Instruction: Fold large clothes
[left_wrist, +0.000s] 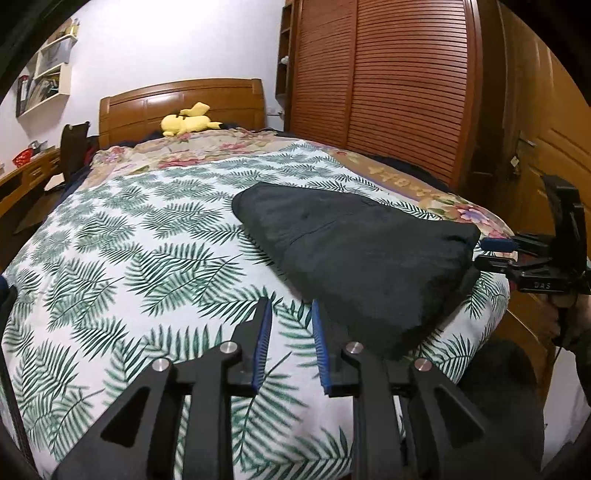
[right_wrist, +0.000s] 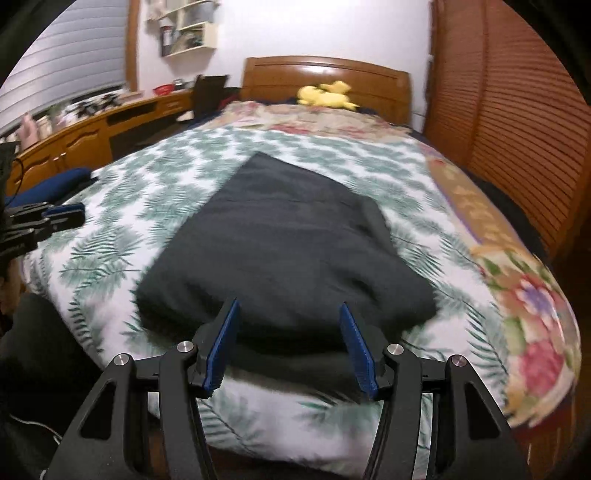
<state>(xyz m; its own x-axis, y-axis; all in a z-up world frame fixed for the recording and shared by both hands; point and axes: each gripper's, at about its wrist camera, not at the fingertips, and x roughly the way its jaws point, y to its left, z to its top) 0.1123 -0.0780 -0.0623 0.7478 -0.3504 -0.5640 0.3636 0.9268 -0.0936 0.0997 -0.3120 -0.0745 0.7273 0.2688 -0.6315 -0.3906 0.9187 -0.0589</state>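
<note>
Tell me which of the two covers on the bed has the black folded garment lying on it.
The white cover with green leaves carries the black garment. The flowered cover lies beyond it, toward the headboard and the wardrobe side, with no garment on it.

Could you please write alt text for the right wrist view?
A folded black garment lies on a fern-print bedspread, with the open right gripper at its near edge. A yellow plush toy rests by the wooden headboard.
</note>
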